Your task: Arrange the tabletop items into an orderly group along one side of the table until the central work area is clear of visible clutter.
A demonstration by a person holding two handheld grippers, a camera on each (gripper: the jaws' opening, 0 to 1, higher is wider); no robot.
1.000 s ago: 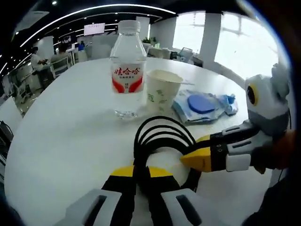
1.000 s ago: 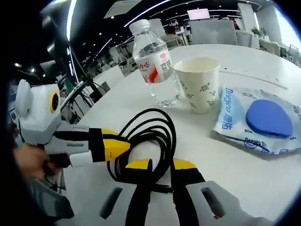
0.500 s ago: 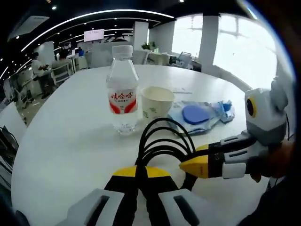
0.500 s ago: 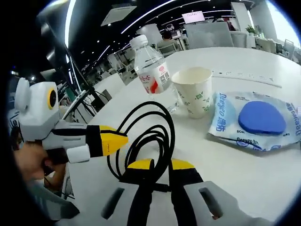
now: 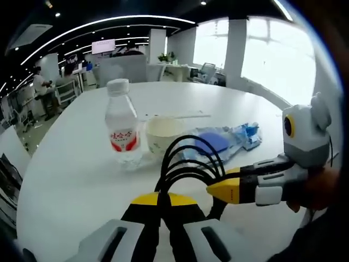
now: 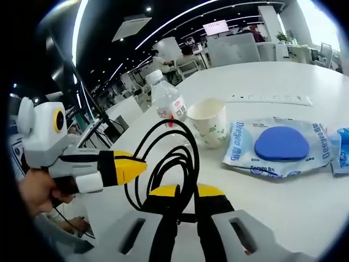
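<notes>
A coiled black cable (image 5: 188, 164) is clamped between both hand-held grippers, left (image 5: 163, 201) and right (image 6: 185, 192), and held above the white tabletop (image 5: 71, 174), near the bottle (image 5: 121, 130), paper cup (image 5: 162, 134) and blue packet (image 6: 275, 147).

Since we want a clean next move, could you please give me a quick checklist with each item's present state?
1. Left gripper shut on cable: ok.
2. Right gripper shut on cable: ok.
3. Cable coil intact, loops together: ok.
4. Cable off the table: cannot tell.
5. Bottle and cup upright: ok.
6. Pouch lying flat beside cup: ok.
</notes>
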